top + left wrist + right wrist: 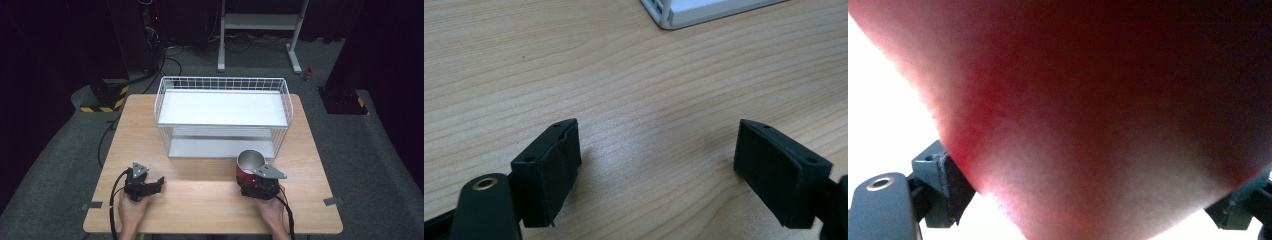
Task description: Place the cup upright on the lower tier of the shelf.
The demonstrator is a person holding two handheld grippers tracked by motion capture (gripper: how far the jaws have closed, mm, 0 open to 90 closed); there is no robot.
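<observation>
Right gripper (258, 186), lower right of the high view: jaws clamped on a red metal cup with a silver inside (248, 166), its base hidden behind the grey plate. In its own view the cup (1088, 125) is a red blur. Left gripper (656, 167), lower left: jaws spread wide over bare light wooden table (624, 75), holding nothing. White wire shelf rack (222, 117) stands beyond, upper centre.

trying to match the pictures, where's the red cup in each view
High view: cup right of centre, before the rack, in the right claw.
Left gripper view: not in it.
Right gripper view: cup a red blur between the jaws.
Shared landmark: the right claw.
</observation>
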